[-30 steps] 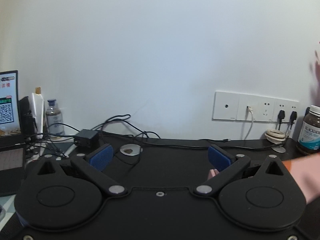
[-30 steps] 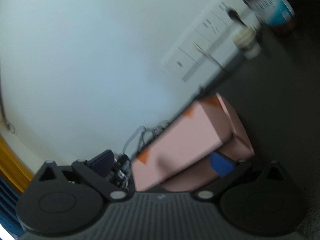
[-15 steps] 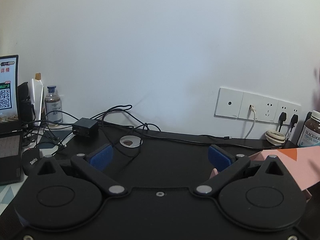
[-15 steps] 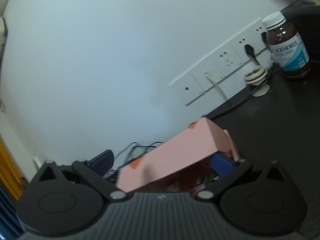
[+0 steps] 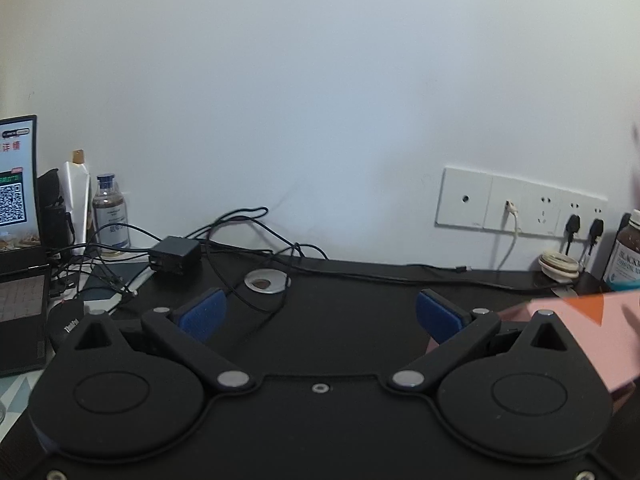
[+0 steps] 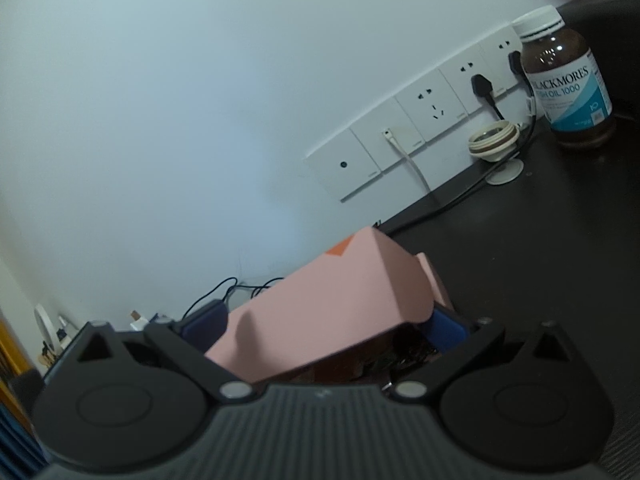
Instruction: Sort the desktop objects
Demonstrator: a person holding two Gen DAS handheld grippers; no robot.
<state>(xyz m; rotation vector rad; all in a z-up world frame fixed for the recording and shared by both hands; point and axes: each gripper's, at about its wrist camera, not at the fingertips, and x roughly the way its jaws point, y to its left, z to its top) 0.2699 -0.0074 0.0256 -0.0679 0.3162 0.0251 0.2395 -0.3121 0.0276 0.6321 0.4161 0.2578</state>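
A pink box (image 6: 332,304) with orange corner marks sits tilted between the blue pads of my right gripper (image 6: 328,324), which is closed on it just above the black desk (image 6: 540,264). The same box shows at the right edge of the left wrist view (image 5: 600,332). My left gripper (image 5: 320,312) is open and empty over the desk. A brown Blackmores bottle (image 6: 568,80) with a white cap stands by the wall sockets; it also shows in the left wrist view (image 5: 626,256).
A white cap-like ring (image 6: 494,140) and a flat disc (image 6: 505,172) lie below the wall sockets (image 6: 420,128). On the left are a black adapter (image 5: 175,254) with tangled cables, a metal disc (image 5: 266,281), a small bottle (image 5: 110,212), a mouse (image 5: 66,322) and a laptop (image 5: 16,216).
My right gripper has rolled level and swung toward the wall with the pink box still in it. The box has come into the left wrist view at the right. The left gripper has drifted slightly.
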